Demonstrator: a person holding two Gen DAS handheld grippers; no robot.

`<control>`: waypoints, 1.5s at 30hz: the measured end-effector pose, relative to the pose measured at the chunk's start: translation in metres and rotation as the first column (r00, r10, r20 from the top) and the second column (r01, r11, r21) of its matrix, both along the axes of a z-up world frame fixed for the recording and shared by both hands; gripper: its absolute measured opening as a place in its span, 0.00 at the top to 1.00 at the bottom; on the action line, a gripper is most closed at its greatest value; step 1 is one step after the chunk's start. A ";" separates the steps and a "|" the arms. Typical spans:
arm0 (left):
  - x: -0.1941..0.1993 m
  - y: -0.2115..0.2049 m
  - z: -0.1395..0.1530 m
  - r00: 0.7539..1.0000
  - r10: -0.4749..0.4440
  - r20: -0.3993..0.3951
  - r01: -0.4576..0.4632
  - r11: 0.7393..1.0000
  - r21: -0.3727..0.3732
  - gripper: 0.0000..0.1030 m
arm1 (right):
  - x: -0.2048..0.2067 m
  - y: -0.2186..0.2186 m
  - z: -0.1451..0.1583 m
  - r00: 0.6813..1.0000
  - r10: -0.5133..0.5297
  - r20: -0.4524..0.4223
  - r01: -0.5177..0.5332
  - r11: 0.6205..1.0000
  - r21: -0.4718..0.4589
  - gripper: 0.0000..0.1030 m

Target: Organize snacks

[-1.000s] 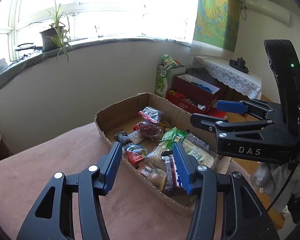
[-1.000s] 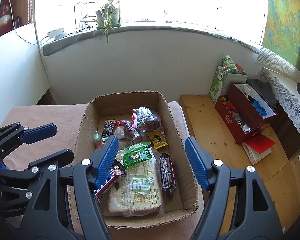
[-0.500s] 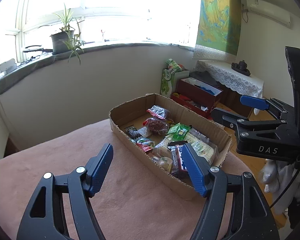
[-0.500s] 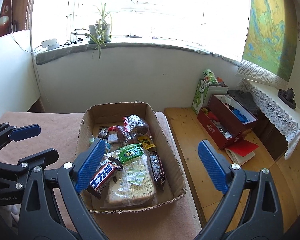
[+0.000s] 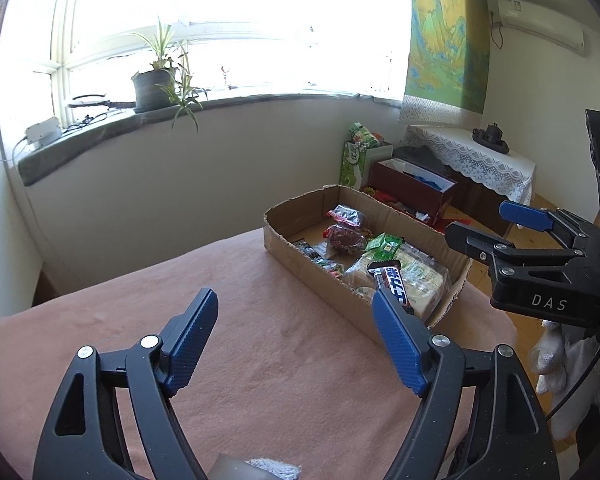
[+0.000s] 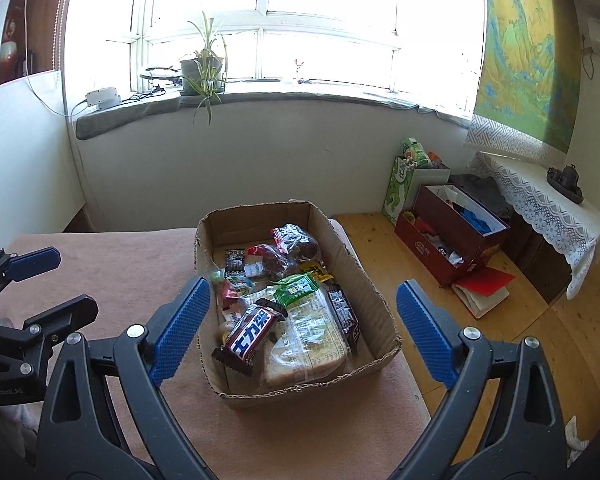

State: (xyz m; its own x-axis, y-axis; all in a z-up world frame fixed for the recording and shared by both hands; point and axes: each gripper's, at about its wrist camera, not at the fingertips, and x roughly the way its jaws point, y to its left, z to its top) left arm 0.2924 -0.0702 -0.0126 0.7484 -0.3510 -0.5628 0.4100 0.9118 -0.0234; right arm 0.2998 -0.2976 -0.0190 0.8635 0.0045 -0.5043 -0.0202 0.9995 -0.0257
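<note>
A shallow cardboard box (image 6: 374, 286) sits on the pink cloth-covered table, holding several snack packets. A brown Snickers bar (image 6: 252, 334) lies on top at the near end beside a clear bread pack (image 6: 312, 340); a green packet (image 6: 296, 288) and a dark bar (image 6: 344, 312) lie further in. The box also shows in the left wrist view (image 5: 296, 256), with the Snickers bar (image 5: 394, 286) at its near end. My left gripper (image 5: 294, 328) is open and empty over the cloth, left of the box. My right gripper (image 6: 302, 318) is open and empty, above the box's near end.
The table (image 5: 268, 344) ends just right of the box; beyond is a wooden floor (image 6: 380, 240) with a red box (image 6: 448, 240), a green carton (image 6: 400, 188) and a lace-covered stand (image 6: 540, 192). A wall and a windowsill with a plant (image 6: 204, 68) are behind.
Both grippers have pulled back and away from the box and opened wider. The Snickers bar, earlier against the left gripper's finger, now lies in the box.
</note>
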 end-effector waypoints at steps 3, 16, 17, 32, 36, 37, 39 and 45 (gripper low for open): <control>-0.009 0.011 0.000 1.000 0.001 0.013 -0.001 1.000 0.008 0.22 | -0.012 0.010 -0.003 1.000 -0.017 0.011 0.017 1.000 0.014 0.07; -0.020 0.042 -0.001 0.998 0.049 0.031 -0.048 0.999 -0.025 0.22 | -0.028 0.041 -0.007 0.998 -0.052 0.020 0.052 0.998 -0.021 0.07; -0.021 0.043 0.000 0.998 0.051 0.035 -0.050 0.998 -0.027 0.22 | -0.029 0.041 -0.007 0.999 -0.049 0.017 0.049 0.999 -0.018 0.07; -0.028 0.041 0.006 0.998 0.030 0.050 -0.028 0.999 -0.046 0.22 | -0.036 0.048 -0.004 0.998 -0.046 0.030 0.047 0.998 -0.038 0.07; -0.029 0.039 0.006 0.998 0.027 0.053 -0.025 0.999 -0.046 0.22 | -0.036 0.047 -0.004 0.998 -0.045 0.032 0.046 0.998 -0.032 0.07; -0.029 0.039 0.006 0.998 0.027 0.054 -0.025 0.999 -0.045 0.22 | -0.036 0.047 -0.004 0.998 -0.044 0.034 0.046 0.998 -0.031 0.07; -0.030 0.039 0.006 0.998 0.027 0.056 -0.024 0.999 -0.044 0.22 | -0.036 0.047 -0.004 0.998 -0.044 0.035 0.045 0.998 -0.032 0.07; -0.030 0.039 0.006 0.998 0.027 0.057 -0.025 0.999 -0.047 0.22 | -0.037 0.047 -0.004 0.999 -0.042 0.031 0.043 0.999 -0.030 0.07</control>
